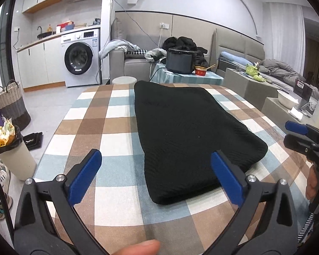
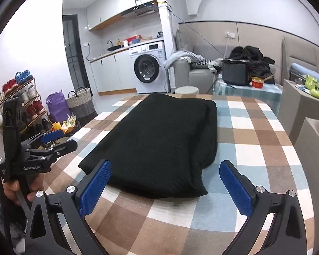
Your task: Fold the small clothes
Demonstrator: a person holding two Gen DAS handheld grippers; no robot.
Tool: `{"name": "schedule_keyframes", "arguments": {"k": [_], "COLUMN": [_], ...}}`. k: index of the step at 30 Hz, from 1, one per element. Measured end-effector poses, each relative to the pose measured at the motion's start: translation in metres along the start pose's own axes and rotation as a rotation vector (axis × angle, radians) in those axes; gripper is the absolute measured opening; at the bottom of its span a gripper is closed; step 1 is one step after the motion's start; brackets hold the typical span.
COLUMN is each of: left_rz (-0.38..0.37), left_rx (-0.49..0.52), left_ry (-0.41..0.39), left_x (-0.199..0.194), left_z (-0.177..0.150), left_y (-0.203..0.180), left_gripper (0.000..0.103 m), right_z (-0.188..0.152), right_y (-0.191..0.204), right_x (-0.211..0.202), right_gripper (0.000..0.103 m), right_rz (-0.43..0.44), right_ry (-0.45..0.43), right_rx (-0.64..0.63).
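Both the left gripper (image 1: 156, 175) and right gripper (image 2: 165, 182) are spread wide with nothing held, so the black garment (image 1: 187, 131), folded long on the checked tablecloth (image 1: 108, 193), is probably best pinched at its near corners and carried over evenly.

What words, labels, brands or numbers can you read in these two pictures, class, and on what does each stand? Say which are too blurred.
"GenRobot.AI": in white on the black body of the left gripper, seen in the right wrist view.
Washing machine: a brand mark, panel display and sticker, all too small to read.
Dark box at the right edge: a white barcode label, too blurred to read.
Black garment: no text.
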State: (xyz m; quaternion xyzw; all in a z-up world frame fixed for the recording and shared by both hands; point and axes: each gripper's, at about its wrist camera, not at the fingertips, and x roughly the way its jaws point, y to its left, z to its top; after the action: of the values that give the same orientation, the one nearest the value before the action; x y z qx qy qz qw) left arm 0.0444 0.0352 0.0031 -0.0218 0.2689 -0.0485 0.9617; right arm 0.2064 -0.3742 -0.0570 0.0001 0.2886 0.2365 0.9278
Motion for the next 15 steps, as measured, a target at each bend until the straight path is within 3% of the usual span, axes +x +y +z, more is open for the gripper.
{"name": "schedule_keyframes", "arguments": {"k": [15], "left_rz": [0.015], "left_rx": [-0.006], "left_ry": [-0.057], "left_x": [-0.003], "left_z": [-0.014], "left_y": [0.005], "left_gripper": [0.102], "right_z": [-0.017], "right_y": [0.005], "right_x": [0.003], "right_gripper": [0.103], "right_rz": [-0.036], "right_ry": [-0.096], "right_rx": [-0.041]}}
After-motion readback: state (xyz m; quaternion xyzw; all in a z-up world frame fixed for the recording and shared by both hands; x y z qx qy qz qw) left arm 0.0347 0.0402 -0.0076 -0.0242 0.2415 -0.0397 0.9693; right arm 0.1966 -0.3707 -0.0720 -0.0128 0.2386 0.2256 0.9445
